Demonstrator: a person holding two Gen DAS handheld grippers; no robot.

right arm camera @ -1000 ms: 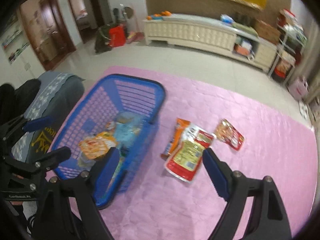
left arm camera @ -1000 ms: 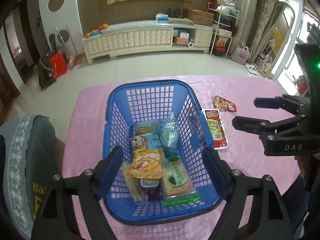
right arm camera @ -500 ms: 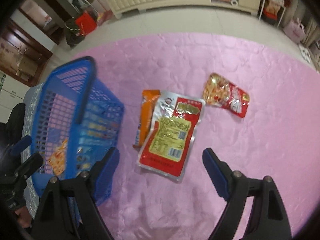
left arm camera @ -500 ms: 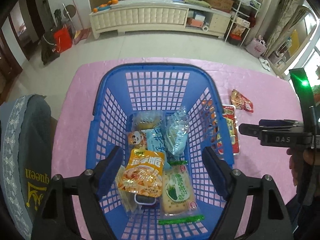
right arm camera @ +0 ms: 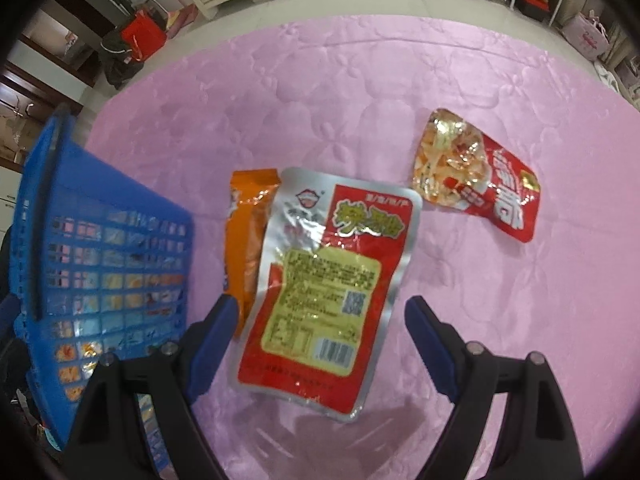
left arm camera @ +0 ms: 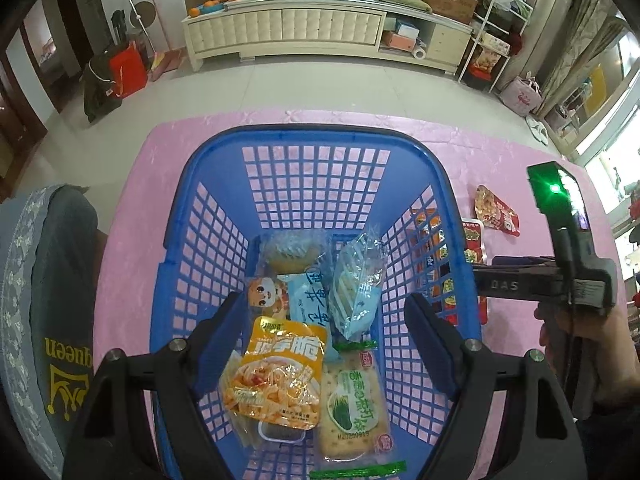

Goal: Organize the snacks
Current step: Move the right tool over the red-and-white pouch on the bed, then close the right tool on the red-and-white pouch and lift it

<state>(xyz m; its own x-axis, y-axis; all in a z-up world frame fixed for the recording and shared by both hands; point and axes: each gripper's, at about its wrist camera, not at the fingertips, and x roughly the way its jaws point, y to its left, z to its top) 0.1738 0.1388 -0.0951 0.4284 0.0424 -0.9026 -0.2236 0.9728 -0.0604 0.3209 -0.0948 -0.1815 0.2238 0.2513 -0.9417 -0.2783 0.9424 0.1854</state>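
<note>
So the right gripper point(right arm camera: 322, 330) has dropped a lot compared with a second ago and tipped to look nearly straight down; back then the basket point(right arm camera: 104, 216) filled the left half of its view, now it's shoved off past the left finger point(right arm camera: 214, 328) and the red pouch point(right arm camera: 324, 284) sits right between the two fingers; reads to me like it's lining up a pick, nothing grabbed yet. Fingers are spread wide with nothing in them; the pads aren't touching the pouch as far as I can tell, they hang over it.

The pouch lies flat on the pink cloth point(right arm camera: 360, 92), label side up; its long axis runs roughly away from the gripper, leaning a bit so the far end tips toward the right finger point(right arm camera: 430, 336); the near end with the barcode is between the fingertips, closer to the left one. An orange pack point(right arm camera: 248, 236) is tucked partly under its left edge, long axis about parallel, its near end right by the left fingertip; my guess is a sloppy close could catch both. A smaller red pack point(right arm camera: 476, 172) lies well beyond the right finger, angled across.

The left gripper point(left arm camera: 332, 338) has eased down over the basket too; fingers wide apart, holding nothing, straddling the snacks already inside: a yellow pack point(left arm camera: 276, 372) by the left finger, a cracker pack point(left arm camera: 354, 404) nearer the right one. So three packs are left outside the basket, I reckon.
</note>
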